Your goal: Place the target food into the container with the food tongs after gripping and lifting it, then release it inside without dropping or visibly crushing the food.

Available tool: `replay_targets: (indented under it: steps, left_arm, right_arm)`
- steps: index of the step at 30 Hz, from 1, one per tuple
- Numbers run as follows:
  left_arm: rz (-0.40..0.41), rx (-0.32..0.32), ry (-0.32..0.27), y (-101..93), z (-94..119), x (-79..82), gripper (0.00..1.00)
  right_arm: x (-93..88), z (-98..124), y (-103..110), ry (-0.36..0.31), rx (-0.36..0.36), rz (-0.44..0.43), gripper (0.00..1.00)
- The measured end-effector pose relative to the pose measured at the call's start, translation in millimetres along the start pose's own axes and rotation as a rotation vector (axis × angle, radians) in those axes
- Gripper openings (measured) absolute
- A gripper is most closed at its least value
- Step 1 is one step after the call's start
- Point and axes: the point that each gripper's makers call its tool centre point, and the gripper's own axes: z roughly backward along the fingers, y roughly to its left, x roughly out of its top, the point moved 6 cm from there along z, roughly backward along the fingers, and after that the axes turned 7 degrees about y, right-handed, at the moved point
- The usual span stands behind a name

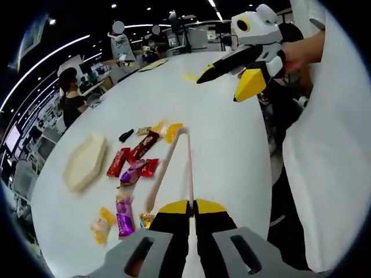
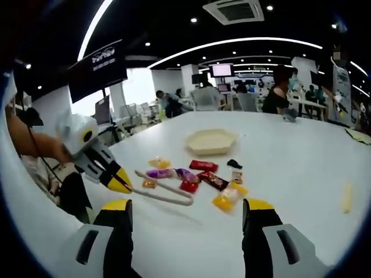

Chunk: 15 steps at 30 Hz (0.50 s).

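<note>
My left gripper (image 1: 192, 207) is shut on one arm of the beige food tongs (image 1: 186, 168), whose joined end points away over the table. The tongs' other arm splays left. Wrapped snacks lie beside them: red bars (image 1: 119, 162), purple packets (image 1: 124, 215) and yellow candies (image 1: 173, 132). Left of these sits the beige hexagonal container (image 1: 86, 161), with nothing inside. My right gripper (image 2: 186, 207) stands open above the near table edge, well short of the snacks (image 2: 203, 166). It faces the container (image 2: 211, 141), the tongs (image 2: 165, 194) and the left gripper (image 2: 119, 182).
The round white table (image 1: 226, 145) carries everything. A person in white (image 1: 324, 162) stands at its right edge, holding the right gripper (image 1: 226, 81) high above it. Another person (image 2: 278, 92) sits at the far side. A yellow strip (image 2: 346, 198) lies apart on the right.
</note>
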Motion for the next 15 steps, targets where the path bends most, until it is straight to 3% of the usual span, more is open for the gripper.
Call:
replay_targets:
  steps: [4,6,11,15]
  left_arm:
    - [0.005,-0.018,-0.024,-0.6,7.5,6.0,0.00]
    - [-0.011,-0.034,-0.037,-2.1,12.5,9.9,0.00]
    - [-0.038,-0.046,-0.059,-4.6,21.0,19.0,0.00]
    - [-0.060,-0.039,-0.068,-6.1,21.9,24.3,0.00]
  right_arm:
    - [1.0,-13.7,-3.0,0.018,0.002,-0.010,0.77]
    - [8.0,-15.3,-3.4,-0.032,0.006,-0.074,0.76]
    - [9.2,-17.3,-7.7,-0.027,0.028,-0.089,0.68]
    - [8.9,-17.4,-9.4,-0.050,0.089,-0.159,0.60]
